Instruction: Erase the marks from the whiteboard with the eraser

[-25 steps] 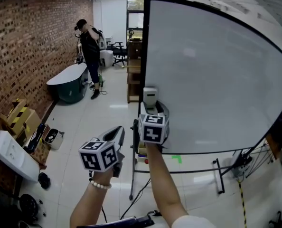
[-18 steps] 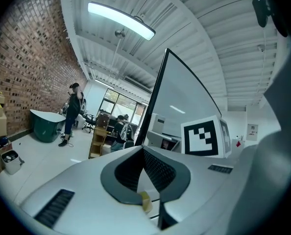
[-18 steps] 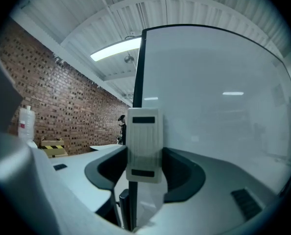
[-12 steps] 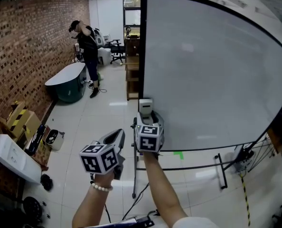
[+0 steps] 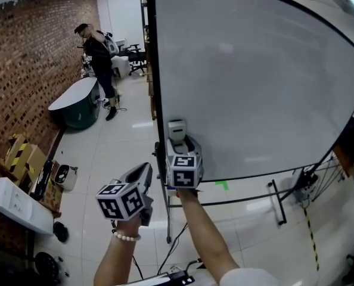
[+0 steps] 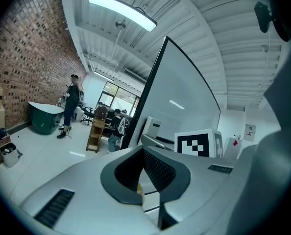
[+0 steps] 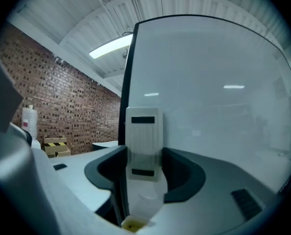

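- Head view: the right claw (image 5: 178, 143) is clamped on the pale eraser (image 5: 176, 128). The eraser lies flat against the whiteboard (image 5: 254, 88), low down and just inside its black left edge. Open board spreads up and rightward.
- The left claw (image 5: 142, 173) hangs apart from the board, over tiled floor (image 5: 105, 154).
- Left gripper view: jaws together, nothing between them.
- Right gripper view: the eraser stands upright between the jaws, with two dark strips on it whose print is unreadable.

Bright, even light from a ceiling strip lamp (image 6: 122, 11), upper left of frame. Pale reflections streak the whiteboard (image 7: 209, 106). Fisheye bending, dark corners, blurred foreground.
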`<act>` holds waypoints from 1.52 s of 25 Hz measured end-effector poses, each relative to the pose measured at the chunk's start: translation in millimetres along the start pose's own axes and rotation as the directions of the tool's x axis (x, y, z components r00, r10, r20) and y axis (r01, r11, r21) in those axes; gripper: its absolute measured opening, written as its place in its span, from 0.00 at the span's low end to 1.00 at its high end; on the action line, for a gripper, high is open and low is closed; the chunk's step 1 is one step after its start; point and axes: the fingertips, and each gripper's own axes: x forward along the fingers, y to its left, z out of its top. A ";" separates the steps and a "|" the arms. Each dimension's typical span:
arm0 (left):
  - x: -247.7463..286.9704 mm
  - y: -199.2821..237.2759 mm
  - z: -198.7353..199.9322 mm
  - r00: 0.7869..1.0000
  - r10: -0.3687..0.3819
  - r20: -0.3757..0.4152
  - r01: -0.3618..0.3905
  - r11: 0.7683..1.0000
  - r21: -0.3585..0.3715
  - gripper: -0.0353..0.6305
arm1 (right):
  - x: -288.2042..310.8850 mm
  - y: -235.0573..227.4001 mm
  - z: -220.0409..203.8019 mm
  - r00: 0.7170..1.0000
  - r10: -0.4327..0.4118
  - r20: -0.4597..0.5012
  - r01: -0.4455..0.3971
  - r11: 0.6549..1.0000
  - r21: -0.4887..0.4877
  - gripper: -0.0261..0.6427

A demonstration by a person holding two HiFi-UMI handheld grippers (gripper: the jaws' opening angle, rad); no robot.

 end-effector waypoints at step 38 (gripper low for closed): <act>209.2 -321.7 -118.3 1.000 -0.005 -0.002 0.005 0.999 0.032 0.04 | -116.1 -407.7 -17.0 0.997 -0.069 0.020 0.069 0.998 0.014 0.42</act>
